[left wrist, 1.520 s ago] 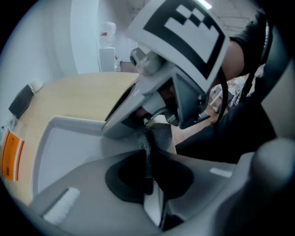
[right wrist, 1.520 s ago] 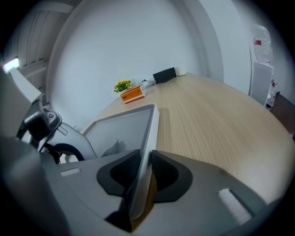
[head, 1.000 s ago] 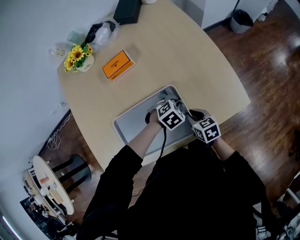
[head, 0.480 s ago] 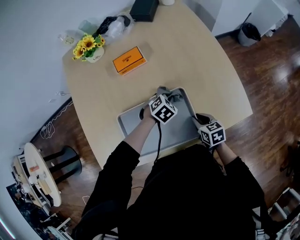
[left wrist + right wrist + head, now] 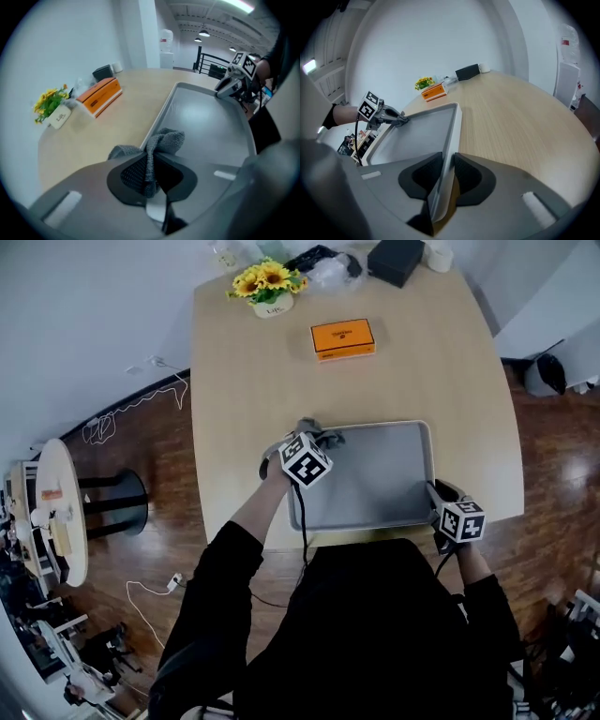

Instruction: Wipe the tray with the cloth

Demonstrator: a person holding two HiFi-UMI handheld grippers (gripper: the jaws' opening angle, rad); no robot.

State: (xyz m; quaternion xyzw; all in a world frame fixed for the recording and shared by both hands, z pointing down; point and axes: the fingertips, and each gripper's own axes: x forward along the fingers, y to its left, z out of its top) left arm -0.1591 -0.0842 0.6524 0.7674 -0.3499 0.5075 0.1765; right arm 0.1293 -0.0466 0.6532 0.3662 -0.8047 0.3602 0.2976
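tray (image 5: 375, 474) lies on the wooden surface (image 5: 244, 381), close to the person's edge. left tongs (image 5: 149, 171) are pinched on the grey cloth (image 5: 166, 139), which drapes over the tray's far left corner. right tongs (image 5: 444, 176) clamp the tray's rim at its near right corner.

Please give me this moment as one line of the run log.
left gripper: shut on cloth | cloth: at far left corner of tray | right gripper: shut on tray's right rim
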